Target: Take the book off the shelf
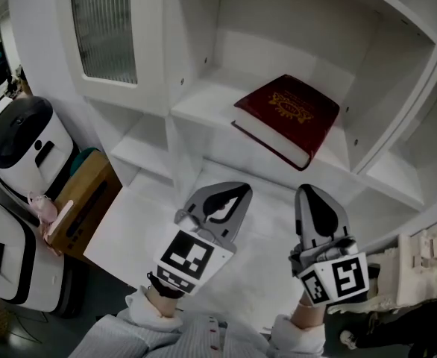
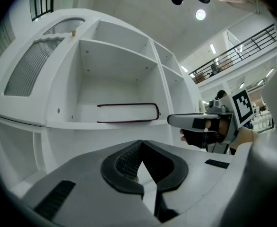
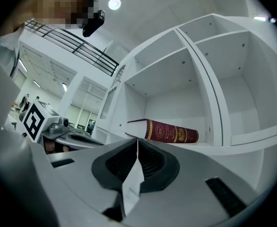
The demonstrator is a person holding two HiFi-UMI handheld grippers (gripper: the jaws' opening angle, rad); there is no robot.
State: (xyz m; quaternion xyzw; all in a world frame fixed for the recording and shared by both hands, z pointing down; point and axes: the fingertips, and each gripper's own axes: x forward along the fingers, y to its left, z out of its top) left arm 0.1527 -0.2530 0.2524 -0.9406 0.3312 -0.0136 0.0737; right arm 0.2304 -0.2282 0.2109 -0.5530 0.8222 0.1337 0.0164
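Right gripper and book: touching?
Apart. The head view shows the right gripper well short of the book, with bare shelf between them. The right gripper view agrees: the book lies beyond the shut jaws.

One red book (image 1: 287, 118), one white shelf unit (image 1: 203, 107) — two claws, the left claw (image 1: 233, 194) and the right claw (image 1: 312, 197) — two white machines (image 1: 24, 144), one wooden box (image 1: 88, 200).

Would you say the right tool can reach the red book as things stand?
Probably yes: nothing stands between the right tool and the book, lying flat on an open shelf; its shut jaws must open first.
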